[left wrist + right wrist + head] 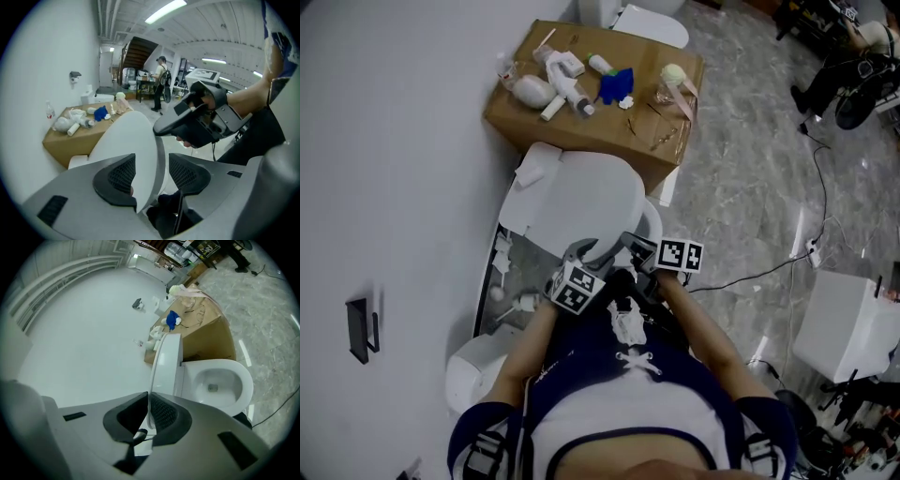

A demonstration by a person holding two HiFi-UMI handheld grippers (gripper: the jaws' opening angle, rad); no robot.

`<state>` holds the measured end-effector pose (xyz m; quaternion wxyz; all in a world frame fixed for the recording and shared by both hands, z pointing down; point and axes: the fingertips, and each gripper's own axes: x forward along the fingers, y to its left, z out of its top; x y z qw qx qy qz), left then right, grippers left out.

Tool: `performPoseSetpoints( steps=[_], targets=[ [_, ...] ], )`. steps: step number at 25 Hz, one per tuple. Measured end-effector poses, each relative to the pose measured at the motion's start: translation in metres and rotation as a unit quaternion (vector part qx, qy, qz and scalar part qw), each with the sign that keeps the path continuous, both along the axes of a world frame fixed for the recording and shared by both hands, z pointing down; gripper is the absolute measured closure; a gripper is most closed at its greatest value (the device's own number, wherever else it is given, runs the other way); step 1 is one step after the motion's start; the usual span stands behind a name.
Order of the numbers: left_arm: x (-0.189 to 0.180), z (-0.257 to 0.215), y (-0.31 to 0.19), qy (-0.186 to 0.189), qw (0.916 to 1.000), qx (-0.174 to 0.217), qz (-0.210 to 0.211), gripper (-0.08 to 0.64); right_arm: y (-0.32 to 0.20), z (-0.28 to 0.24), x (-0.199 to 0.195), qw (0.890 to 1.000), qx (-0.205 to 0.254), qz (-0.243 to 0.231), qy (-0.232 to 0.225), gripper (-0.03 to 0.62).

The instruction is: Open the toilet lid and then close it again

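**Nearly upright lid, right tool pinching its rim**

Toilet lid (581, 199) stood raised, tilted back toward the white wall on the left, with the open toilet bowl (244, 380) exposed on its right. Both tools met at the lid's near rim.

Right gripper (149, 413): jaws pressed together on the thin rim of the lid, pads gripping either face.

Left gripper (151, 174): jaws spread. The lid's rim sat between them, close against the left pad, with a clear gap to the right pad. No squeeze seen. In its view the right gripper showed just beyond the lid, held in a hand.

Cardboard box (609, 133) stood on the far side of the toilet, against the wall. Its top carried white bottles and tubes and a blue object (616, 85). Grey marbled floor (741, 169) lay to the right, with a cable trailing across it. Far off in the left gripper view, a person (161, 77) stood by a bench.
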<state>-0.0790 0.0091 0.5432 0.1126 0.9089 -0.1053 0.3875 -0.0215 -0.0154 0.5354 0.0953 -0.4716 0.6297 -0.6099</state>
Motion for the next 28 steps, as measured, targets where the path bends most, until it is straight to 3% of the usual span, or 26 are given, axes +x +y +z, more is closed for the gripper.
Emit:
performPoseSetpoints(
  steps=[7,16,22,28],
  targets=[
    [-0.013,0.009,-0.012,-0.061,0.994,0.09,-0.012,0.298,-0.022,-0.025,-0.019,0.999,0.027,-0.023,0.008,0.58],
    [-0.029,0.007,-0.04,-0.097,0.9817,0.15,-0.066,0.298,-0.046,-0.046,-0.042,0.996,0.065,-0.055,0.017,0.584],
    [-0.042,-0.003,-0.055,-0.09,0.9792,0.15,-0.102,0.33,-0.06,-0.057,-0.054,0.994,0.086,-0.069,0.019,0.584],
    [-0.047,-0.007,-0.064,-0.086,0.9834,0.129,-0.094,0.33,-0.073,-0.067,-0.064,0.99,0.114,-0.078,0.011,0.583]
  ],
)
